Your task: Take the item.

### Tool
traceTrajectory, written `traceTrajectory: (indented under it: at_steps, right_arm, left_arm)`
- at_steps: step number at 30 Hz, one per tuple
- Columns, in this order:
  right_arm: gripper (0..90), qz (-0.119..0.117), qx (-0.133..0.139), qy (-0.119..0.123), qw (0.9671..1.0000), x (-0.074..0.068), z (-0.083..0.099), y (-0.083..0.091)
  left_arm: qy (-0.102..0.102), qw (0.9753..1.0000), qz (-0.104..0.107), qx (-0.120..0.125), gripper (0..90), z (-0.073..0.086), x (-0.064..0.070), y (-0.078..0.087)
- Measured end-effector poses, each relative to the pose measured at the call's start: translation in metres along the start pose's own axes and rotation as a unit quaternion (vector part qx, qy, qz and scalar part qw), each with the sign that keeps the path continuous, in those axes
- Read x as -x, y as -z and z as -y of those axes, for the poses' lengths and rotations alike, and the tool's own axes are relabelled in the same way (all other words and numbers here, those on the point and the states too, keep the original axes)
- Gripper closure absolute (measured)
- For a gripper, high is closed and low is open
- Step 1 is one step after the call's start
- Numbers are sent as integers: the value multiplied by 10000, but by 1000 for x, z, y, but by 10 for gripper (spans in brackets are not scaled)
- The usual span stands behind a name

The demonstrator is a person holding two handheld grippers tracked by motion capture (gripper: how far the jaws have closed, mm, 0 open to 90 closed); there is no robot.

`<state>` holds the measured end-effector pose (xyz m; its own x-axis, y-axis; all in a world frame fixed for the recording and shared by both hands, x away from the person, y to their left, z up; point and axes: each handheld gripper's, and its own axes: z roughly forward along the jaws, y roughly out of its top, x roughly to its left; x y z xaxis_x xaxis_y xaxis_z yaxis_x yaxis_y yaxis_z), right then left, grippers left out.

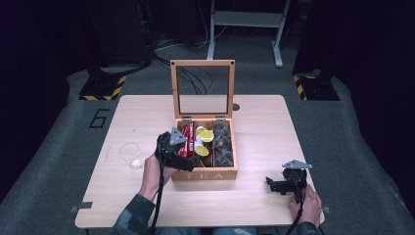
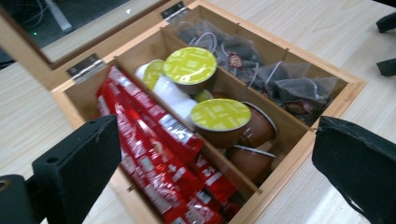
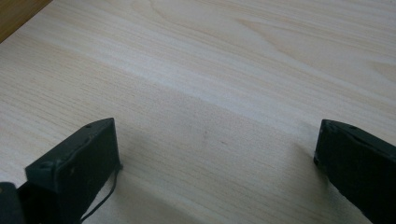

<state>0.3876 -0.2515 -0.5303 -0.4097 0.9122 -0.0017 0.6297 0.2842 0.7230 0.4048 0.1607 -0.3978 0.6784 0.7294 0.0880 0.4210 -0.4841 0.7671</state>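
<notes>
A wooden tea box (image 1: pixel 204 174) marked TEA stands mid-table, its glass lid (image 1: pixel 202 88) upright. In the left gripper view, red packets (image 2: pixel 154 158) fill one compartment, capsules with yellow-green tops (image 2: pixel 219 116) the middle one, and dark tea bags (image 2: pixel 280 84) the far one. My left gripper (image 1: pixel 187 159) hovers over the box's front left part, above the red packets. Its jaws stand wide open (image 2: pixel 210 158) and hold nothing. My right gripper (image 1: pixel 274 185) rests low over bare table to the right of the box, open (image 3: pixel 215 158) and empty.
A clear glass cup (image 1: pixel 130 155) stands on the table left of the box. The light wooden table (image 1: pixel 264 127) has bare surface to the right and behind. A corner of the box (image 3: pixel 18 14) edges into the right gripper view. Stands and cables crowd the floor beyond.
</notes>
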Motion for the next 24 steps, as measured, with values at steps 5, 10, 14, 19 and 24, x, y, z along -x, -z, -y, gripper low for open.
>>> traceTrajectory:
  at_steps: [5,10,14,19,24]
  right_arm:
    - [0,1,-3,2,10000,0,0,0]
    - [0,0,8,1,10000,0,0,0]
    - [0,0,8,-1,10000,0,0,0]
    - [0,0,7,1,10000,0,0,0]
    - [0,0,2,2,10000,0,0,0]
  left_arm:
    - [-73,9998,171,-41,16,-7,9,-10]
    - [-178,9994,267,-101,17,-11,18,-21]
    - [-254,9986,405,-243,6,-15,24,-29]
    - [-347,9979,509,-222,16,-21,34,-37]
    - [-473,9965,595,-358,71,-25,43,-49]
